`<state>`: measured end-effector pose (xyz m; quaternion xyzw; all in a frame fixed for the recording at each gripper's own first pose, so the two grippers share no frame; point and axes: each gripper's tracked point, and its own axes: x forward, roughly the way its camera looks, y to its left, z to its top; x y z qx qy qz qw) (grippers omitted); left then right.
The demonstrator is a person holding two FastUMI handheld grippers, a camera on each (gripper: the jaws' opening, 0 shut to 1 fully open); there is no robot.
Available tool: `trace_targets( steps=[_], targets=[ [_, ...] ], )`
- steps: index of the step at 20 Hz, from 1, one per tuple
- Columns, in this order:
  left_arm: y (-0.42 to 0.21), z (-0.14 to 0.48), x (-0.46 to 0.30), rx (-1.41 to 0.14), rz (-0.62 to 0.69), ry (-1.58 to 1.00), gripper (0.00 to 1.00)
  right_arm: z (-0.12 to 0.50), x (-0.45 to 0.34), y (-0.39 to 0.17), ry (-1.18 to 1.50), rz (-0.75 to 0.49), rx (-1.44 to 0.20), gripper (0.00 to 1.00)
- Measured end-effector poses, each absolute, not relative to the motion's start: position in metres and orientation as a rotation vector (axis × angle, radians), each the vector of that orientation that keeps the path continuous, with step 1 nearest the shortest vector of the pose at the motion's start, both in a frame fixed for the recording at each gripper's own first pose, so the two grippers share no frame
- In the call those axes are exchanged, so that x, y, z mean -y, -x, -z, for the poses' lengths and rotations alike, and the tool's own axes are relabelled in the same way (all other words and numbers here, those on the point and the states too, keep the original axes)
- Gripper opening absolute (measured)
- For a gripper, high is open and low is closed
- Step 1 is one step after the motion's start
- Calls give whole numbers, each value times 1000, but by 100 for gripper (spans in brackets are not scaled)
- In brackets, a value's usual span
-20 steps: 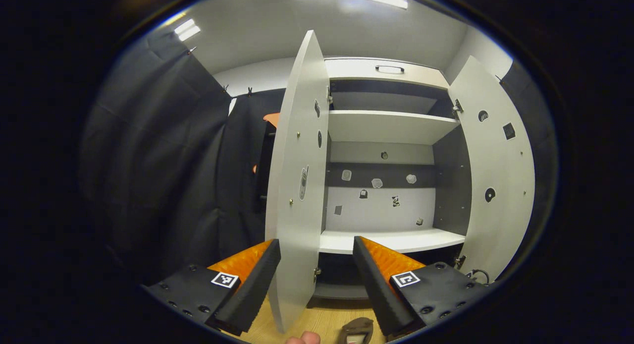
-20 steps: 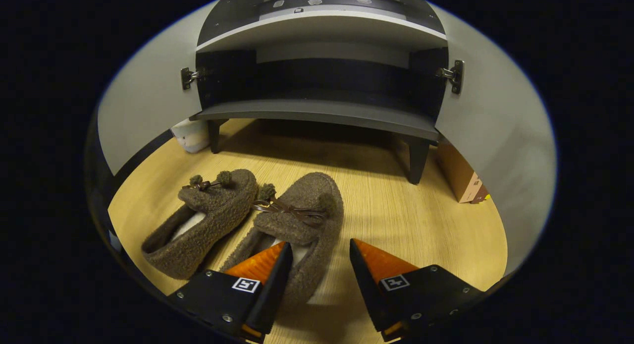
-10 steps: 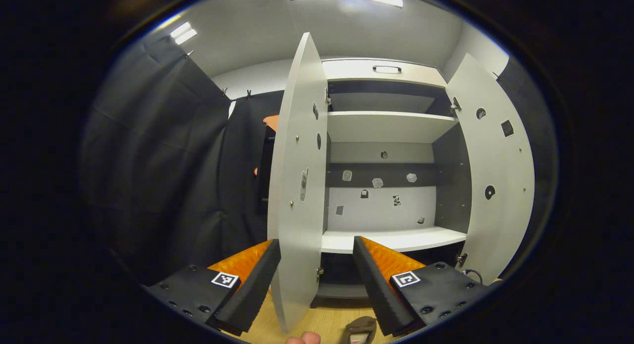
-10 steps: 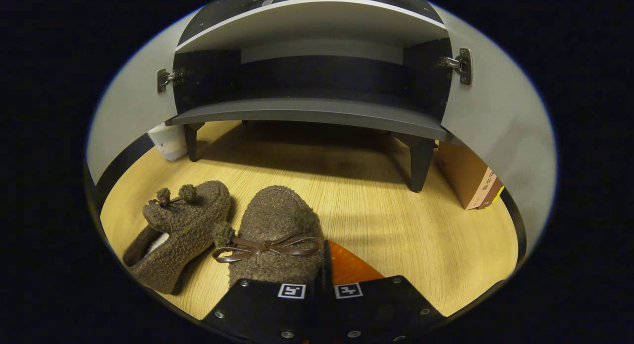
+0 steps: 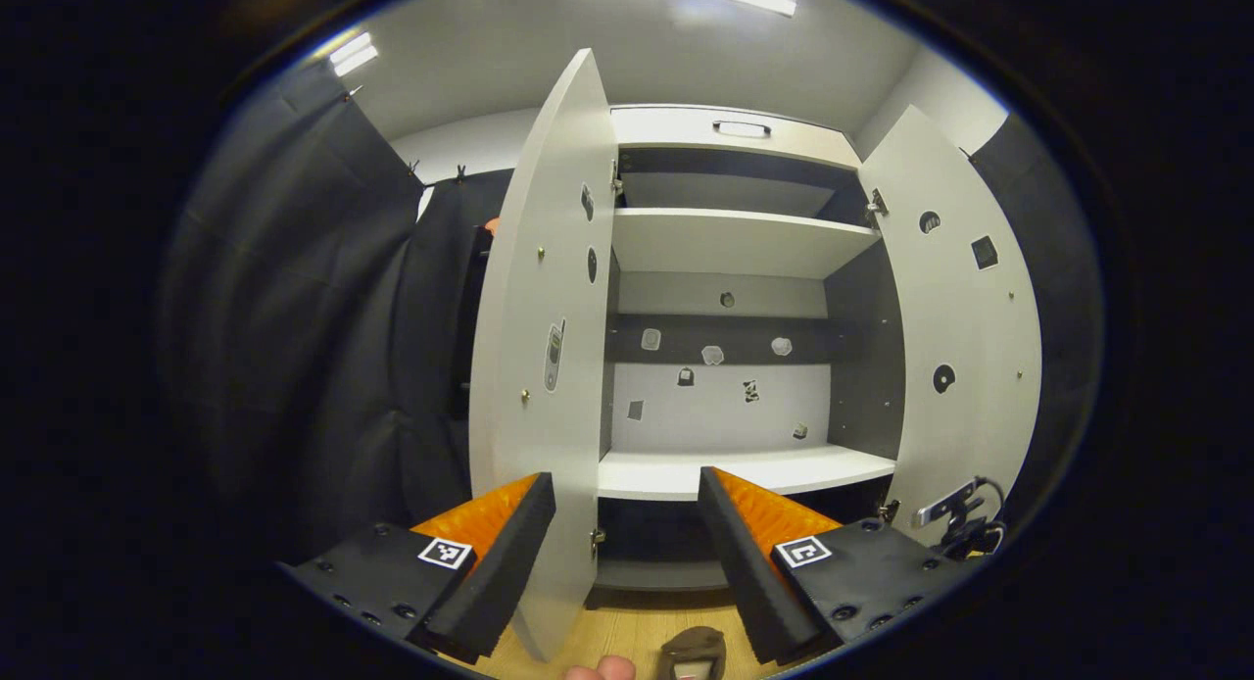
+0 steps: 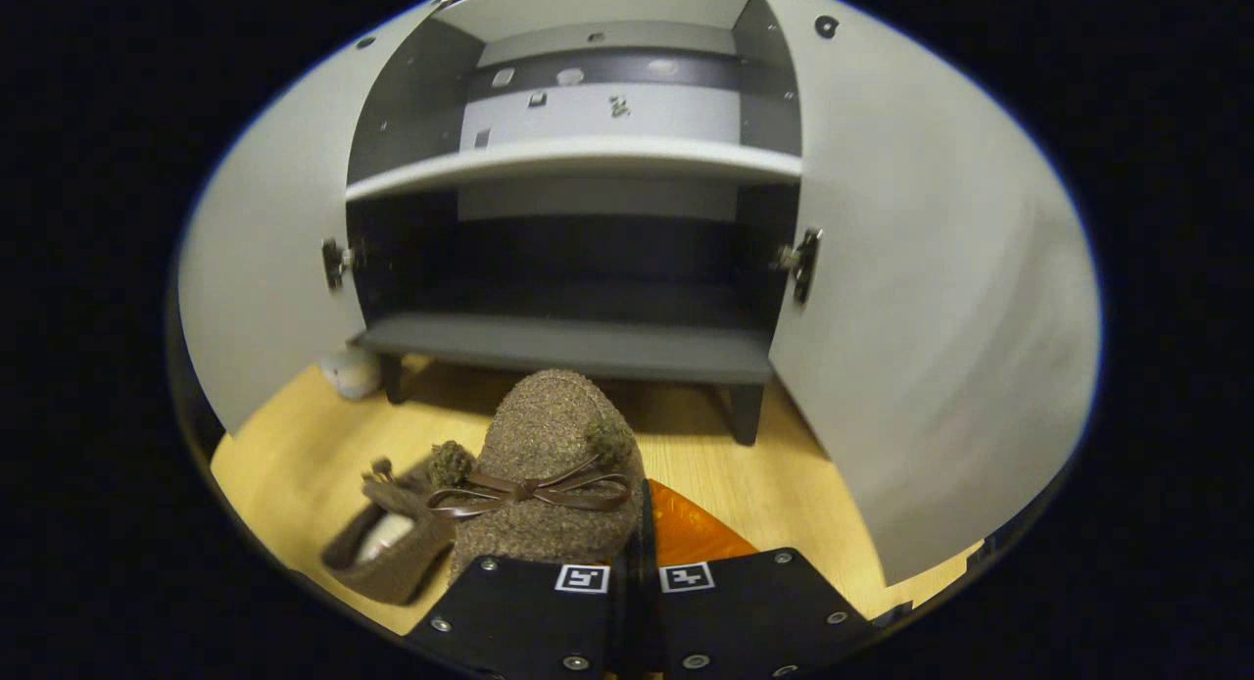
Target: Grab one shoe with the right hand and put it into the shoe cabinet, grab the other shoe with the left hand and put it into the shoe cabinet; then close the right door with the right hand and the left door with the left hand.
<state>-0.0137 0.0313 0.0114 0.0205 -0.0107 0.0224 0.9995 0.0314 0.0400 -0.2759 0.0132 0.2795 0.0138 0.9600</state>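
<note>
Both cabinet doors stand open. My right gripper point(image 6: 640, 523) is shut on the side wall of a fuzzy brown shoe point(image 6: 549, 455) with a brown bow, held up off the floor with its toe pointing at the cabinet's dark bottom shelf point(image 6: 568, 345). On the wooden floor to its left lies the other brown shoe point(image 6: 387, 555). In the left gripper view, my left gripper point(image 5: 625, 486) is open with nothing between its fingers, facing the cabinet beside the left door point(image 5: 539, 366). A brown shoe point(image 5: 692, 653) peeks in at that view's bottom edge.
The left door point(image 6: 257, 298) and right door point(image 6: 931, 317) flank the opening. A white middle shelf point(image 5: 745, 470) and an upper shelf point(image 5: 735, 241) carry no shoes. A small white object point(image 6: 349, 370) sits by the cabinet's left leg. A fingertip point(image 5: 600, 670) shows at the bottom.
The right gripper went from open around the shoe to shut on it, then lifted it and tilted up toward the cabinet. The left gripper drifted slightly right, still open.
</note>
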Motion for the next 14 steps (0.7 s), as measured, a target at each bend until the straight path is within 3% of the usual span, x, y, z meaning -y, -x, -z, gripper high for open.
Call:
trace_targets(
  steps=[3, 5, 8, 14],
  targets=[
    [13, -6, -25, 19, -31, -35, 94, 184, -49, -71, -20, -45, -427, 4],
    [15, -4, -22, 17, -27, -29, 99, 135, -55, -105, -4, -55, -382, 4],
    [19, -4, -21, 20, -28, -31, 96, 76, -68, -170, -26, -61, -317, 4],
    [24, -7, -25, 28, -38, -54, 96, 64, -68, -296, -28, -37, -389, 4]
  ],
)
